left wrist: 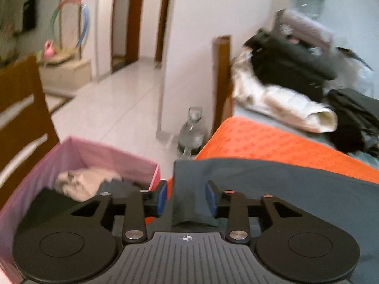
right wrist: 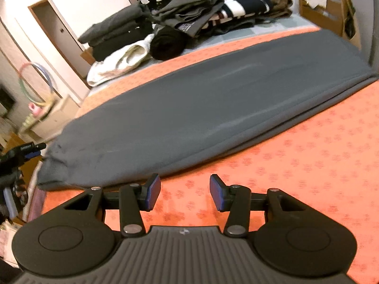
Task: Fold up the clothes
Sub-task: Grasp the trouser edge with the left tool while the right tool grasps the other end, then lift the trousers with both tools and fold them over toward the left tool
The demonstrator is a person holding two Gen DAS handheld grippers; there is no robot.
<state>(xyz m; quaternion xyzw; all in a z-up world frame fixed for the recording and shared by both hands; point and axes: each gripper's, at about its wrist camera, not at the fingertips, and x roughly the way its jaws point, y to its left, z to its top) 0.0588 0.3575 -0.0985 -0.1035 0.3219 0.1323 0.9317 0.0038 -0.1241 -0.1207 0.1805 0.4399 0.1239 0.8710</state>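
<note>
My left gripper (left wrist: 186,197): jaws partly apart, raised fold of grey garment (left wrist: 272,189) sits between blue pads (left wrist: 163,195); firm grip or not, I cannot tell. Pink box (left wrist: 94,151) with clothes to its left. My right gripper (right wrist: 184,190): jaws wide apart, holding nothing, over orange cloth (right wrist: 308,161). Grey garment (right wrist: 201,108) lies folded lengthwise just ahead. Clothes pile (right wrist: 189,14) far ahead.

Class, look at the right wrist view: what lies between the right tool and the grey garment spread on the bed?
Only bare orange patterned bedcover separates the right tool from the grey garment; the right wrist view shows this.
</note>
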